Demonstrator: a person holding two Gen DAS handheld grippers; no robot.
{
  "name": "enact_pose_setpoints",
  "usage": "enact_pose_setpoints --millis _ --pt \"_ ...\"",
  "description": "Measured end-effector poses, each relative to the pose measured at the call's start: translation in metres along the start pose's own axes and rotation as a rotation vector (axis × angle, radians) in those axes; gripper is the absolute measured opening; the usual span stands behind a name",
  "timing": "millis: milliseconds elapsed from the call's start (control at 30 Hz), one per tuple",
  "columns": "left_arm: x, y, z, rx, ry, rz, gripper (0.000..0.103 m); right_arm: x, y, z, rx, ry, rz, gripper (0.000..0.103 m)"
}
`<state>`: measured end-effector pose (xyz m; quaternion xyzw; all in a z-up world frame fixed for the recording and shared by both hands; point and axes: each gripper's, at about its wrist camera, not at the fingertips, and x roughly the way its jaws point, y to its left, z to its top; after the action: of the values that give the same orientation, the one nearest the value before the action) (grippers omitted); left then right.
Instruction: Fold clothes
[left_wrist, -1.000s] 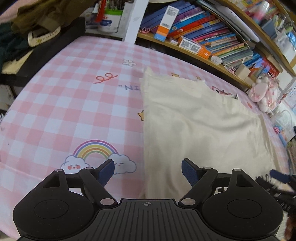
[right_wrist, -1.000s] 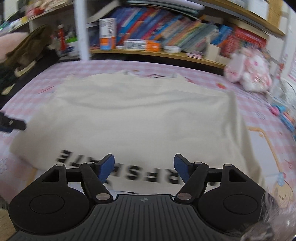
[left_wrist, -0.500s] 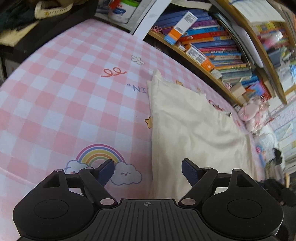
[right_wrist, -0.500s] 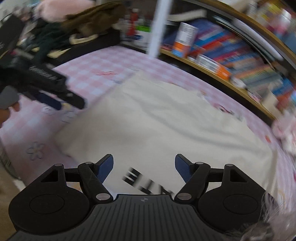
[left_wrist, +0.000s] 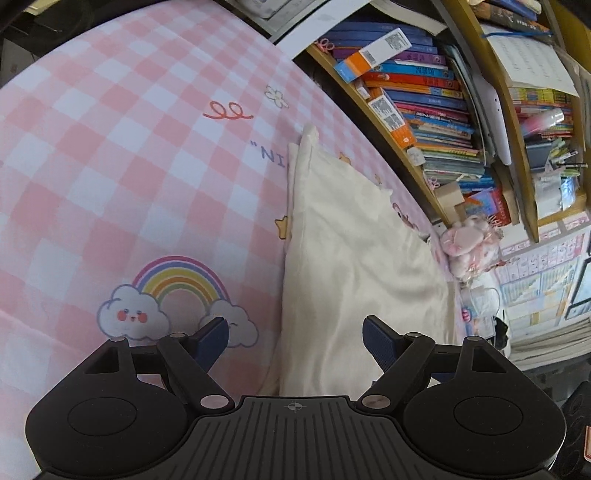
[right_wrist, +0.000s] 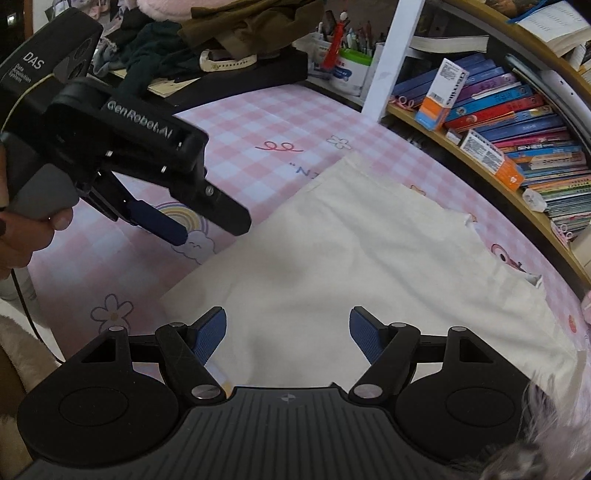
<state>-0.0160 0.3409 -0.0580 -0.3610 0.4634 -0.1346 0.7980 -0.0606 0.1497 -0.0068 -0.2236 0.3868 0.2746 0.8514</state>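
The cream shirt (right_wrist: 369, 251) lies spread flat on the pink checked sheet (left_wrist: 110, 147), just beside the printed rainbow (left_wrist: 179, 277), with its far edge reaching toward the bookshelf (right_wrist: 517, 122). Its near-left corner lies close to the rainbow, and its long left edge runs straight away from there. The cloth looks smooth apart from a few shallow ripples, and whether it is already folded over once cannot be told from these views. The left gripper (left_wrist: 295, 334) hangs over the shirt's left edge beside the rainbow, its fingers spread apart and holding nothing. The right gripper (right_wrist: 288, 332) hovers over the near part of the shirt, on the far side of that edge from the rainbow, its fingers likewise apart and empty. A pile of dark clothes (right_wrist: 229, 26) sits well beyond the rainbow, away from the shirt. The likely trouble from here is a poor grip: if either gripper pinches too deep it could catch the sheet along with the shirt and drag both, while a pinch of only the top layer would let the cloth sag. Uneven lifting by the two grippers would skew the fold line.
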Motion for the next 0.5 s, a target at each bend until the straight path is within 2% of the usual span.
enact_pose_setpoints --millis 167,333,500 --pt "-0.001 0.003 0.000 -0.006 0.002 -0.004 0.082 0.004 0.006 0.004 -0.014 0.005 0.020 0.072" --pt "-0.004 0.011 0.000 -0.044 -0.002 -0.032 0.082 0.015 0.019 0.013 -0.061 0.029 0.096 0.068" --pt "-0.004 0.018 -0.001 -0.099 0.010 -0.067 0.082 0.030 0.034 0.017 -0.122 0.080 0.149 0.057"
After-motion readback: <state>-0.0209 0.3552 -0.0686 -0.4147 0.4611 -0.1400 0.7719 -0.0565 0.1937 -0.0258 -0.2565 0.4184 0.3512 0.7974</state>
